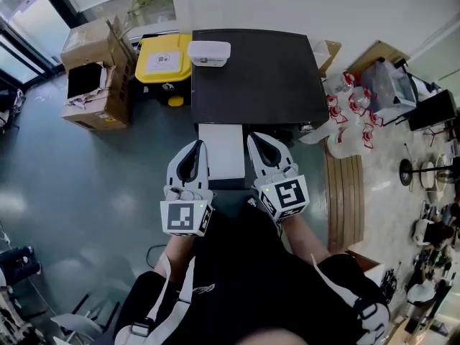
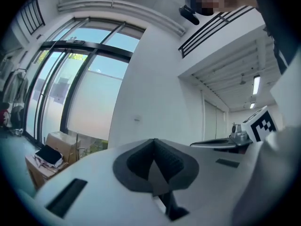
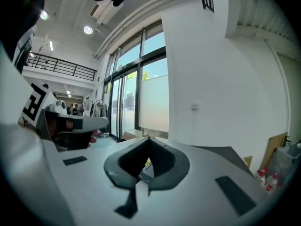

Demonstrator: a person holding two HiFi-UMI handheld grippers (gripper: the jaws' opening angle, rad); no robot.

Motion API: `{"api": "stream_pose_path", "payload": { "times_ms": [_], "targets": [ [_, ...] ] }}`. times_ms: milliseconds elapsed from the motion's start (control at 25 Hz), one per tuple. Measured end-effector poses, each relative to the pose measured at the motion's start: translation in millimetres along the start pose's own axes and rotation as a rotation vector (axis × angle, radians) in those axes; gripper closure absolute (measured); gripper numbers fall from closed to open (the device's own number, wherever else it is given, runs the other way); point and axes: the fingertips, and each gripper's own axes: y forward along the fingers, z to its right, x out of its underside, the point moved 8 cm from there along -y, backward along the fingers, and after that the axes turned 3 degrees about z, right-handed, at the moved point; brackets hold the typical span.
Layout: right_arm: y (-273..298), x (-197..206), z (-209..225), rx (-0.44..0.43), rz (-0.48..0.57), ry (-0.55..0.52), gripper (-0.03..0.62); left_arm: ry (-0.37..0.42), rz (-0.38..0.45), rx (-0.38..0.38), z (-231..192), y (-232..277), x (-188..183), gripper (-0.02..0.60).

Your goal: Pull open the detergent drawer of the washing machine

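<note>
An open cardboard box sits on the floor at 10 o'clock, with a yellow-lidded bin just beside it at 11. A white tub lies at 12. Red-labelled clear bottles cluster at 2 o'clock, near a slatted wooden board at 3.

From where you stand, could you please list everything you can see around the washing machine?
washing machine: one, dark top, centre of the head view
drawer: one, white, sticking out of the machine's front, apparently the detergent drawer
container: one, white, on the machine's top at its far left corner
bin: one, yellow, beside the machine at the picture's left
cardboard boxes: at least two, brown, left of the bin
bottles: several, clear with red labels, on the floor at the right
slatted board: one, light wood, on the floor at the right
left gripper: one, white, jaws shut, empty
right gripper: one, white, jaws shut, empty
</note>
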Motion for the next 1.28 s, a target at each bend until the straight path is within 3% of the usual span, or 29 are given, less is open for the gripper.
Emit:
{"api": "stream_pose_path", "payload": {
  "times_ms": [120, 520, 720, 880, 1280],
  "targets": [
    [-8, -18, 12, -0.006, 0.04, -0.002, 0.585, 0.012, 0.012, -0.031, 8, 4, -20, 0.561],
    [-26, -57, 44, 0.009, 0.103, -0.049, 0.585, 0.042, 0.057, -0.032, 40, 23, -57, 0.561],
    [-38, -59, 55, 0.006, 0.112, -0.068, 0.585, 0.05, 0.053, -0.049, 55, 28, -53, 0.561],
    [-45, -58, 60, -0.013, 0.11, -0.072, 0.585, 0.11, 0.062, -0.053, 70, 31, -59, 0.561],
    [-46, -56, 70, -0.017, 0.112, -0.084, 0.585, 0.064, 0.017, -0.054, 84, 36, -40, 0.561]
  ]
}}
